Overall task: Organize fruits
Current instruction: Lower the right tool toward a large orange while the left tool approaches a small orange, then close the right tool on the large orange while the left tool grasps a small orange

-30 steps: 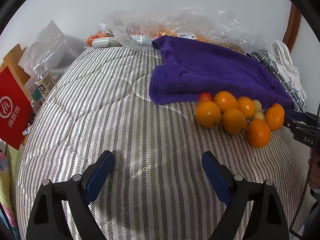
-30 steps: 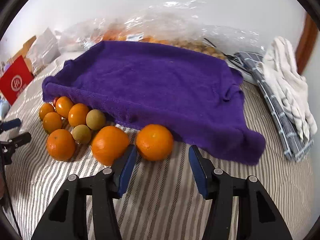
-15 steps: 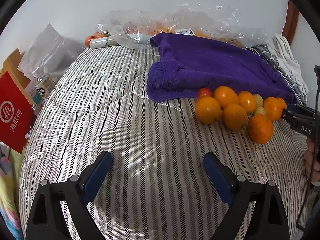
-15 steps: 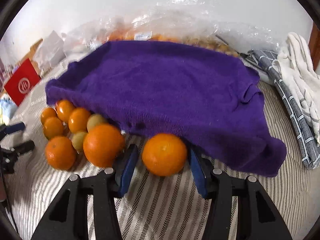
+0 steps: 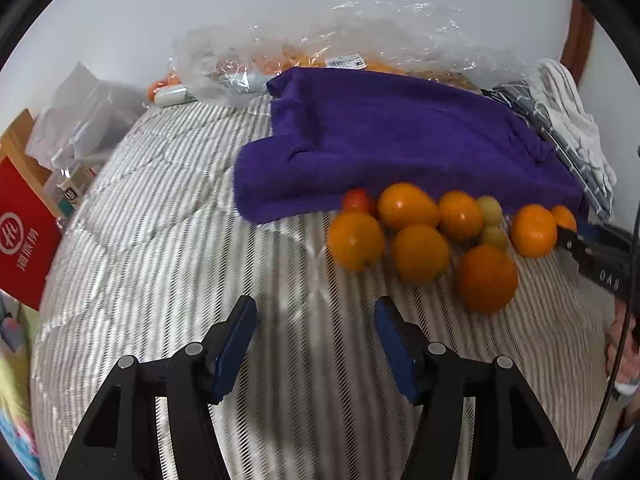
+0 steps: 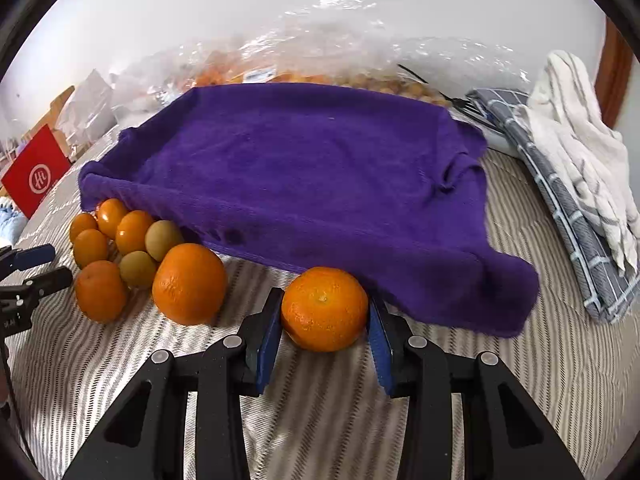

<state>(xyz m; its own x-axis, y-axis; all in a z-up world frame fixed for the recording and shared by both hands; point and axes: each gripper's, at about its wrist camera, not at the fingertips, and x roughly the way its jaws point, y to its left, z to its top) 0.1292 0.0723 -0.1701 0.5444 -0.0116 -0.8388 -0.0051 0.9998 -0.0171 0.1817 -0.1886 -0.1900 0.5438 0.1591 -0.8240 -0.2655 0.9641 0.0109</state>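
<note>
Black tongs, blue pads, silver screws, thin black cable

wall: plain white | bed cover: grey-white striped | door frame: brown wood

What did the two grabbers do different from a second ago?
The right gripper slid forward around the lone orange, and its jaws are closing; the blue pads now look pressed against its sides. The left gripper shifted toward the fruit pile, and its jaws are closing on nothing. The purple towel and piled fruit stayed put.
</note>
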